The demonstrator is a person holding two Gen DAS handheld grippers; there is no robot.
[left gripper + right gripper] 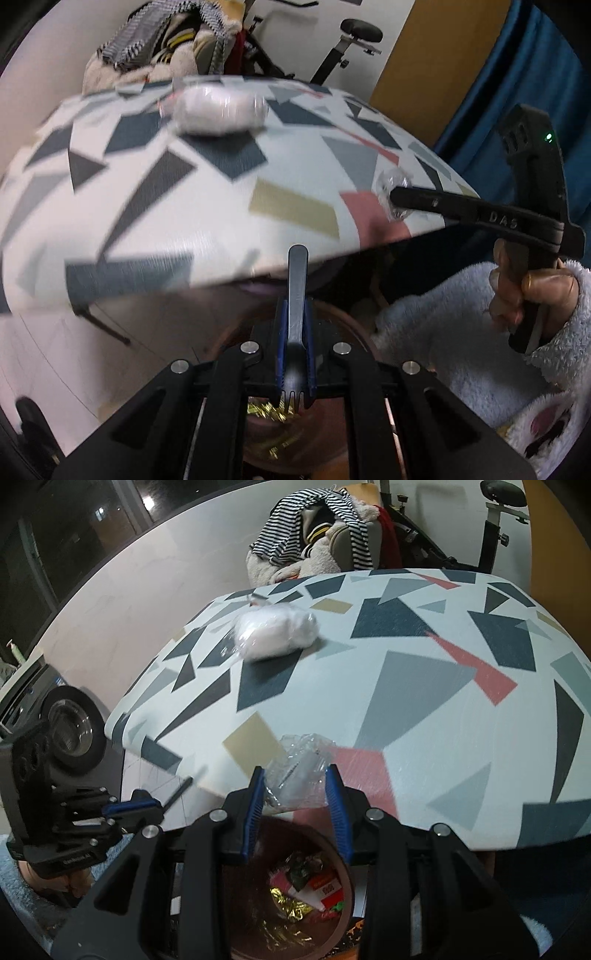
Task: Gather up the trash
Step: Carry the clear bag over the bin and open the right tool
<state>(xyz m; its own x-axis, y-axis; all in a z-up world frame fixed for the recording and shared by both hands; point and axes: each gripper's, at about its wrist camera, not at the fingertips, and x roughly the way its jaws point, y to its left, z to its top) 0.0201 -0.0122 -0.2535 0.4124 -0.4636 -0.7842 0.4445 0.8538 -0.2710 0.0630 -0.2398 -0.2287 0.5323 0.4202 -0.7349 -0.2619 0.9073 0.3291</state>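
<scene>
Here, left hand-held gripper point(295, 354) clamping black fork point(297, 295), tines toward camera, right hand-held gripper point(295, 794) pinching clear wrapper point(299, 771).

A lived-in room of a home. Beyond the jaws stands a round table with a white top printed in grey, navy, pink and tan shards point(406, 686); past its far edge a chair heaped with striped and fleecy clothes point(317, 535) and a black exercise bike point(343, 48). Far left of the right jaws, a front-loading washing machine point(70, 731).
</scene>
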